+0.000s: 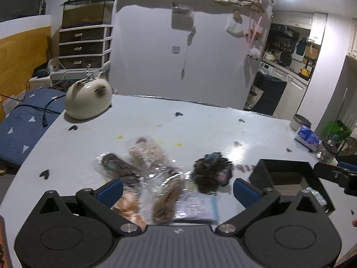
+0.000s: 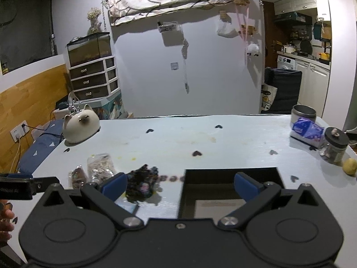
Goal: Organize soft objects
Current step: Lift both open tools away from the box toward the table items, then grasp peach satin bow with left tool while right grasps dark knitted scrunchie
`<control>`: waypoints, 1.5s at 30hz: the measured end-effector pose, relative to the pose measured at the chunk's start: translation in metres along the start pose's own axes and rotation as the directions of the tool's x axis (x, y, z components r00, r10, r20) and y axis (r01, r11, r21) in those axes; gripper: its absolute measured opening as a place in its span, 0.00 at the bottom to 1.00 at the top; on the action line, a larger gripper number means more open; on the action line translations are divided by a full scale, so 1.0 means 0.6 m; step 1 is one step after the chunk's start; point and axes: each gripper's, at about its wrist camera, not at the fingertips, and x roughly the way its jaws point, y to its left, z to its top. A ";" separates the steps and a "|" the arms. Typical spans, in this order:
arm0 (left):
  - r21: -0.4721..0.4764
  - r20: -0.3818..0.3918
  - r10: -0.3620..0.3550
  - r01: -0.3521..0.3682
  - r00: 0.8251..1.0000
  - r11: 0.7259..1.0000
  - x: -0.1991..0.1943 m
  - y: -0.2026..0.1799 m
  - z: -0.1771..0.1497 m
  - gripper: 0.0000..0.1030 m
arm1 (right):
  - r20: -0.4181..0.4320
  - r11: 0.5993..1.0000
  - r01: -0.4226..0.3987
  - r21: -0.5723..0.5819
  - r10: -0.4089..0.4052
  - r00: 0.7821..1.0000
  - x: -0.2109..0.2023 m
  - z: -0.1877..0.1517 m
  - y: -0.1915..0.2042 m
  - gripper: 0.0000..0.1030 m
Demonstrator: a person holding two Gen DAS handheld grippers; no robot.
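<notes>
Several soft items in clear wrappers (image 1: 142,156) lie on the pale table (image 1: 200,129), with a dark fluffy scrunchie (image 1: 212,172) to their right. A brown wrapped item (image 1: 167,203) and a flat white packet (image 1: 196,207) lie between my left fingers. My left gripper (image 1: 178,189) is open above them, holding nothing. A black open box (image 1: 290,178) stands to the right. In the right wrist view my right gripper (image 2: 180,185) is open and empty over the box (image 2: 229,192), with the scrunchie (image 2: 142,185) by its left finger (image 2: 113,186).
A cream cat-shaped ceramic pot (image 1: 89,98) stands at the table's far left. A tissue pack (image 2: 306,130), a metal tin (image 2: 303,112), a glass jar (image 2: 334,145) and a yellow fruit (image 2: 349,166) sit at the right edge. A blue bench (image 1: 24,122) lies left of the table.
</notes>
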 end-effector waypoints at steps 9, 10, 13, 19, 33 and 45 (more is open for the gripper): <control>0.076 -0.093 0.064 -0.057 0.994 0.996 0.037 0.075 0.000 1.00 | -0.020 1.000 0.004 0.006 -0.004 1.000 0.036 0.000 0.067 1.00; 0.084 -0.109 0.059 -0.050 0.992 0.995 0.043 0.085 -0.002 1.00 | -0.023 1.000 0.008 0.010 -0.008 1.000 0.040 -0.001 0.074 1.00; 0.104 -0.150 0.039 -0.024 0.988 0.994 0.060 0.109 -0.008 1.00 | -0.033 1.000 0.022 0.020 -0.021 0.999 0.053 -0.004 0.090 1.00; 0.083 -0.273 -0.040 0.065 0.961 0.994 0.107 0.142 -0.017 1.00 | -0.051 0.998 0.057 0.033 -0.055 0.997 0.078 -0.007 0.117 1.00; -0.071 -0.458 -0.169 0.154 0.873 0.985 0.199 0.155 -0.030 0.81 | -0.104 0.991 0.133 -0.013 -0.134 0.985 0.144 0.013 0.142 1.00; -0.045 -0.474 -0.131 0.124 0.871 0.991 0.204 0.175 -0.039 0.31 | -0.258 0.999 0.036 0.035 -0.026 0.966 0.274 0.031 0.158 1.00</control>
